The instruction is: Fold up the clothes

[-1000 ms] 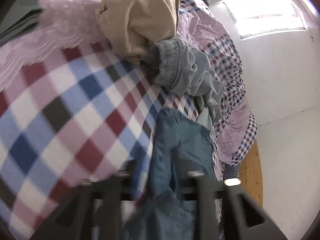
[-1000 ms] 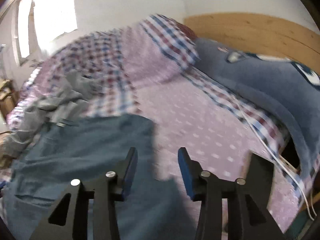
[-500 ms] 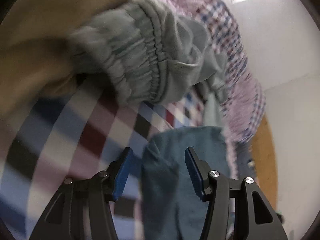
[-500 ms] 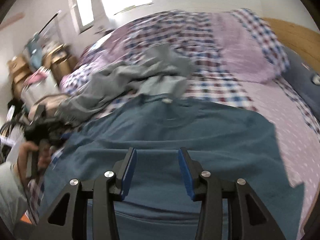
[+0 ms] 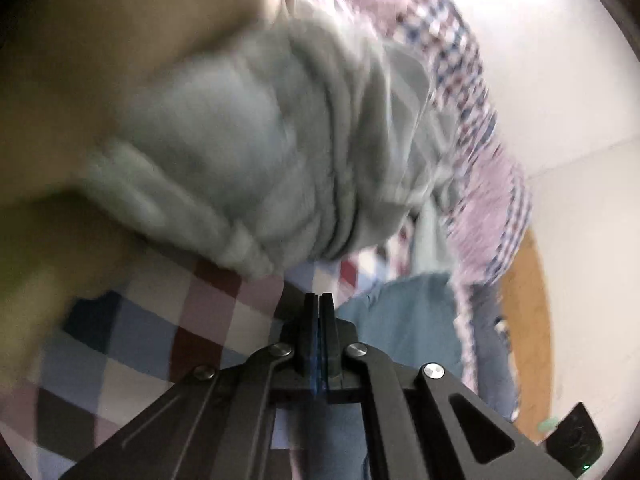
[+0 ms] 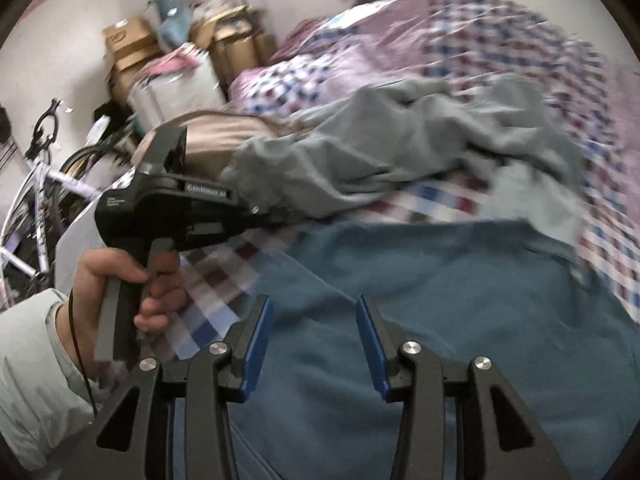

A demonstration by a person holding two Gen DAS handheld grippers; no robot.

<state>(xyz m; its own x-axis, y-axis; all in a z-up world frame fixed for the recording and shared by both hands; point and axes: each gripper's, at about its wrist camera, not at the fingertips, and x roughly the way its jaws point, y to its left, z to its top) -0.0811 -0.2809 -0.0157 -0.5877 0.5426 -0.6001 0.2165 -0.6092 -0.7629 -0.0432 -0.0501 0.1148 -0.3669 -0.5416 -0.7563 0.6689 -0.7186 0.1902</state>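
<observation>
A blue garment (image 6: 440,300) lies spread on the checked bed sheet (image 6: 460,196). My right gripper (image 6: 314,304) hovers open over it with nothing between its blue pads. A crumpled grey garment (image 6: 400,140) lies just beyond, with a tan garment (image 6: 216,140) to its left. A person's hand (image 6: 120,280) holds my left gripper (image 6: 180,208) at the blue garment's far left corner, by the grey one. In the left wrist view the left gripper (image 5: 319,300) is shut, and the blue garment's (image 5: 408,320) edge runs into the jaws. The grey garment (image 5: 260,160) and the tan one (image 5: 120,60) loom blurred close ahead.
Cardboard boxes (image 6: 132,44) and a bicycle (image 6: 36,184) stand past the bed's left side. A purple patterned quilt (image 6: 480,40) is bunched at the back. A wooden bed edge (image 5: 524,300) and a white wall (image 5: 560,80) bound the far side.
My left gripper moved forward up to the grey garment and closed its jaws on the blue garment's edge. The right gripper swung left from the pillow end, over the blue garment, still open.
</observation>
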